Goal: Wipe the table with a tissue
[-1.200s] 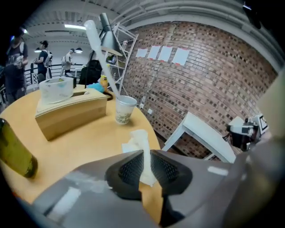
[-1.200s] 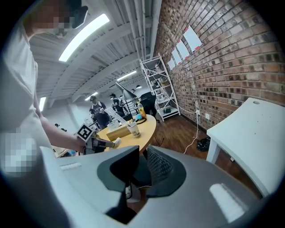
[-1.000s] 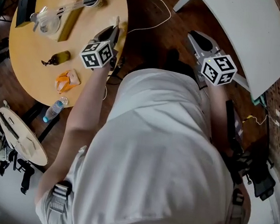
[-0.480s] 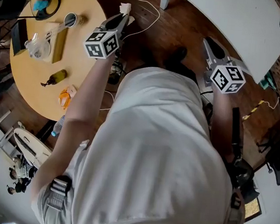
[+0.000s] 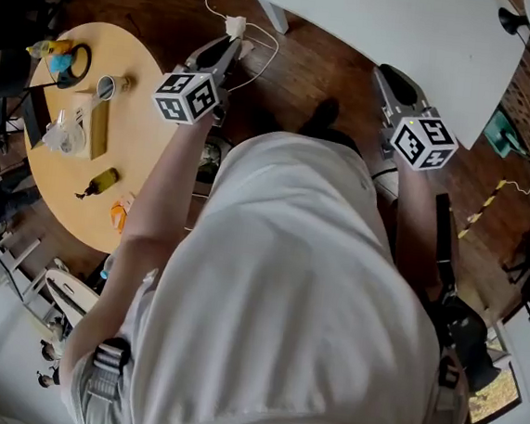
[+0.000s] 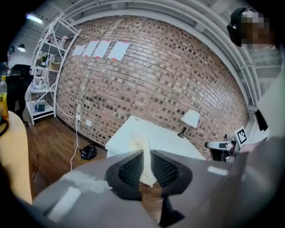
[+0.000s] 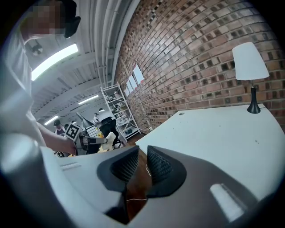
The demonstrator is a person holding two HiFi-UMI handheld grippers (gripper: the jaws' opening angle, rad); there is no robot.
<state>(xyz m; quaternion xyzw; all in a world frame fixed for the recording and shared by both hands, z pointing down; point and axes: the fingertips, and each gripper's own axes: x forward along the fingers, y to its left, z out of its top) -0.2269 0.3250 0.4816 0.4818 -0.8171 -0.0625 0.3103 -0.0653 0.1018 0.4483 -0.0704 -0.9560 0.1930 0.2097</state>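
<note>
Snugly, the tissue (image 6: pixel 140 141) sits between the left gripper's (image 6: pixel 147 155) jaws.

right gripper (image 7: pixel 138 165) had its two jaws a little apart with nothing between them, just brown wood floor (image 7: pixel 132 187) and a thin white cable (image 7: pixel 136 199) showing through the gap. a white table (image 7: pixel 222 133) filled the right side, with a lamp (image 7: pixel 250 73) standing at its far edge against the brick wall (image 7: pixel 187 53). off to the left, the left gripper (image 7: pixel 103 141) stuck out with its marker cube (image 7: pixel 73 131) and a pale tissue (image 7: pixel 109 144) at its tip. a white metal shelf (image 7: pixel 118 104) stood further back.
</note>
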